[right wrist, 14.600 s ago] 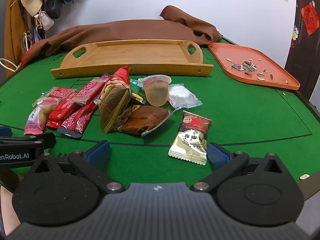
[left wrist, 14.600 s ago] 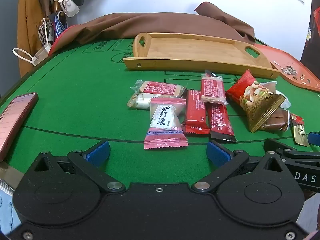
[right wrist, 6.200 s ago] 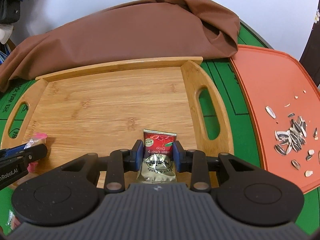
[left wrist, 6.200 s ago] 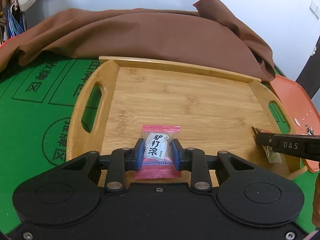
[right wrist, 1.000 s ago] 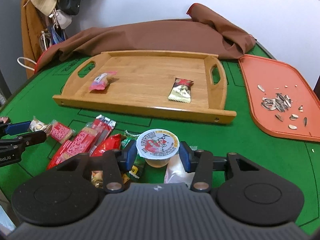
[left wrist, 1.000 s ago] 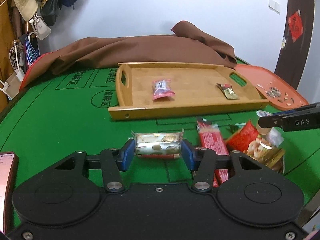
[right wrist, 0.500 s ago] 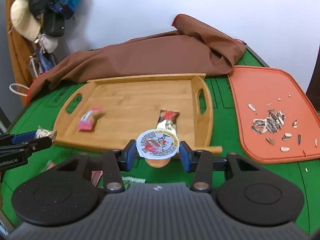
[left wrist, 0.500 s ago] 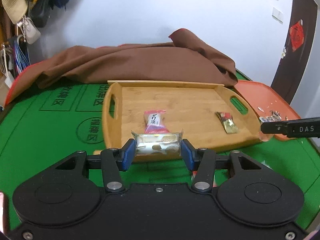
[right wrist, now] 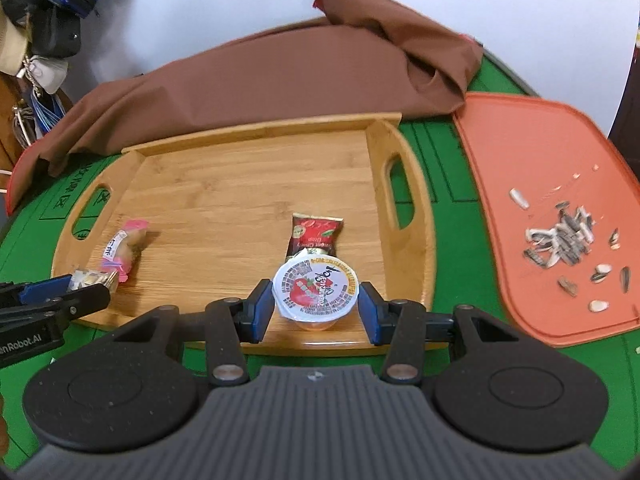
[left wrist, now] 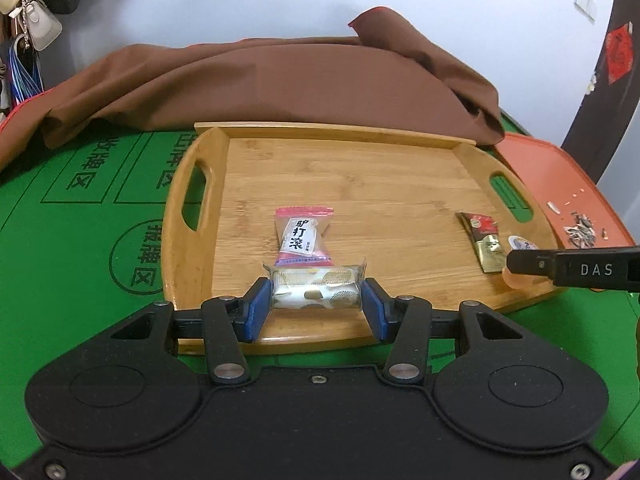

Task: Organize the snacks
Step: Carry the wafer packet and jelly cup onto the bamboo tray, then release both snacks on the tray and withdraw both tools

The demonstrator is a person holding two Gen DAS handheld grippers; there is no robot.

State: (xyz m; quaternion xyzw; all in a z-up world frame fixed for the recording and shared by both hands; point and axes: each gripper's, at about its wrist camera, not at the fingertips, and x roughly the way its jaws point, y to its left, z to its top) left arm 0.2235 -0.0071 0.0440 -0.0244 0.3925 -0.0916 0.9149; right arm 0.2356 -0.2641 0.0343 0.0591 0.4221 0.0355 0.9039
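Holding a clear-wrapped snack bar point(left wrist: 315, 289) crosswise in the left gripper point(left wrist: 316, 304), blue pads point(left wrist: 257, 311) pressing on both ends of the wrapper, hovering over the near edge of the wooden tray point(left wrist: 360, 168). Gripping a sealed jelly cup point(right wrist: 315, 289) in the right gripper point(right wrist: 316, 307), pads point(right wrist: 370, 312) closing on its sides just under the printed foil lid, poised above the tray's near right corner.

Lying flat on the tray at 12 o'clock from the bar, just beyond it: a pink-ended candy packet point(left wrist: 302, 236) with black characters on a white panel. Resting at 12 o'clock from the cup, partly hidden behind its lid: a red and gold candy sachet point(right wrist: 314, 236). Showing up again in the left view at 3 o'clock from the bar, the sachet point(left wrist: 484, 246) sitting near the tray's right handle slot, with the cup point(left wrist: 520, 246) and the right gripper's black finger point(left wrist: 572, 269) just beside it.

Carrying the tray, a green felt surface point(left wrist: 60, 248) printed with dark lines and characters. Lying at 3 o'clock from the tray, an orange plastic tray point(right wrist: 532, 184) scattered with sunflower seed shells point(right wrist: 564, 236). Bunching along the tray's far side at 12 o'clock, a brown cloth point(left wrist: 280, 80). Hanging at 10 o'clock by the wall, bags and hats point(left wrist: 36, 8).
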